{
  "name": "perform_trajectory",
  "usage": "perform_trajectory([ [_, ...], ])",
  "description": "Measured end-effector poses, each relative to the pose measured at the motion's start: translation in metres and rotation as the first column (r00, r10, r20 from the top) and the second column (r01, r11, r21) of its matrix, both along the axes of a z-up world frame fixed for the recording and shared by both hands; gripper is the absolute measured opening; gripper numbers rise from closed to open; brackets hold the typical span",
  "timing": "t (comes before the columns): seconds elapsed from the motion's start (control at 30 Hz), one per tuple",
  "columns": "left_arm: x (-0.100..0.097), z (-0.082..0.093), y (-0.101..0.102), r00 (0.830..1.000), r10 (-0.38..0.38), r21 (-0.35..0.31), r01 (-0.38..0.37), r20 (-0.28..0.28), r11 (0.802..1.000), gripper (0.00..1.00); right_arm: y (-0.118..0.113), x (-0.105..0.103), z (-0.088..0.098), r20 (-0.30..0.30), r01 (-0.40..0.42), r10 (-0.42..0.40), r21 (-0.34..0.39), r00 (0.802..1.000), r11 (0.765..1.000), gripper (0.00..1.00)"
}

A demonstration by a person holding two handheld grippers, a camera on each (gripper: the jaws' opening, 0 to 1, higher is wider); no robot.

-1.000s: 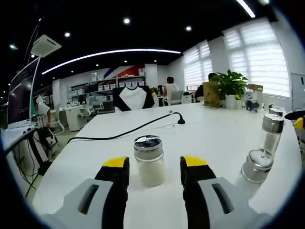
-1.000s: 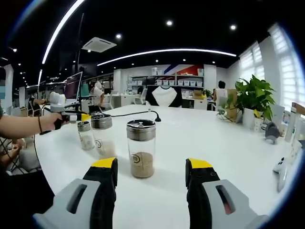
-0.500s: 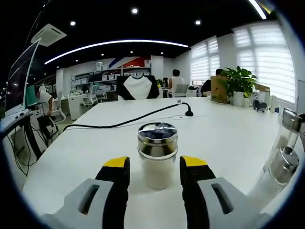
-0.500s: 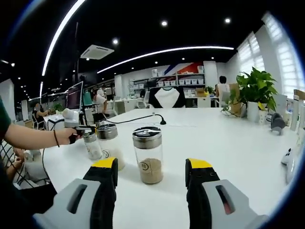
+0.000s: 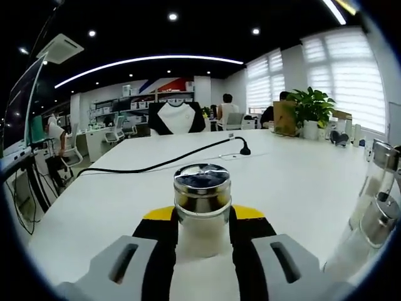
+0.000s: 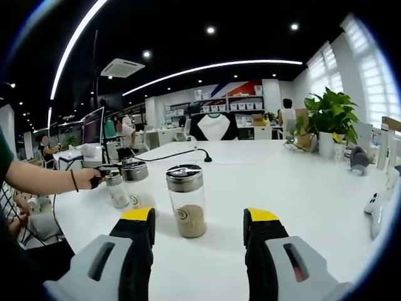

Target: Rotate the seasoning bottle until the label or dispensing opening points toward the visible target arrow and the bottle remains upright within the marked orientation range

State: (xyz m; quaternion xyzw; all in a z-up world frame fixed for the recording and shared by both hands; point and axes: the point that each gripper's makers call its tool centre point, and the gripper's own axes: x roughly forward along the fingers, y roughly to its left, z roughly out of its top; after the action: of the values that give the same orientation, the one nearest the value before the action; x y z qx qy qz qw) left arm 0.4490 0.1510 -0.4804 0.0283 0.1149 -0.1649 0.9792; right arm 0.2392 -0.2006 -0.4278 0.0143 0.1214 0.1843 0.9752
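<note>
On the smooth white table [image 5: 301,182], a round glass seasoning bottle [image 5: 202,207] with a shiny metal lid and pale contents is clamped upright by the left gripper [image 5: 202,216]; its base is hidden. Beyond the right gripper [image 6: 199,221], whose jaws are held apart and empty, a brown-filled jar [image 6: 186,200] is seen.

Three glass seasoning bottles with metal lids stand on one white table [image 6: 301,182]: a bottle of white powder [image 5: 202,204], a bottle with a pale label [image 6: 136,185] and a bottle of tan powder [image 6: 187,200]. One black cable [image 5: 156,164] and one potted plant [image 6: 330,122] also sit there.
</note>
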Motion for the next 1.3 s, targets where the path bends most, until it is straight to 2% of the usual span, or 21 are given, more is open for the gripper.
perform_trajectory([
  [0.43,-0.029,-0.001,-0.001,1.0,0.002,-0.001,-0.002,0.011,1.0,0.34,0.005,0.0,0.004,0.009,-0.009,0.009,-0.004,1.0,1.0,0.57],
  [0.77,-0.05,-0.006,-0.004,1.0,0.021,-0.004,-0.02,0.022,1.0,0.34,0.004,0.001,-0.002,-0.006,-0.011,0.011,-0.003,1.0,1.0,0.57],
  [1.0,-0.072,-0.007,-0.006,0.999,0.04,-0.005,-0.04,0.022,0.999,0.34,0.006,0.003,-0.005,-0.012,-0.014,0.014,0.001,1.0,1.0,0.57],
  [1.07,-0.078,-0.007,-0.006,0.999,0.036,-0.015,-0.036,0.025,0.999,0.34,0.01,0.003,-0.001,0.015,-0.029,0.028,0.023,0.999,0.999,0.57],
  [1.17,-0.092,-0.007,-0.008,0.999,0.037,-0.013,-0.036,0.02,0.999,0.34,0.011,0.003,0.002,0.031,-0.033,0.032,0.019,0.999,0.999,0.57],
  [1.3,-0.106,-0.007,-0.009,0.999,0.04,-0.017,-0.039,0.019,0.999,0.34,0.012,0.004,0.0,0.025,-0.033,0.033,0.02,0.999,0.999,0.57],
])
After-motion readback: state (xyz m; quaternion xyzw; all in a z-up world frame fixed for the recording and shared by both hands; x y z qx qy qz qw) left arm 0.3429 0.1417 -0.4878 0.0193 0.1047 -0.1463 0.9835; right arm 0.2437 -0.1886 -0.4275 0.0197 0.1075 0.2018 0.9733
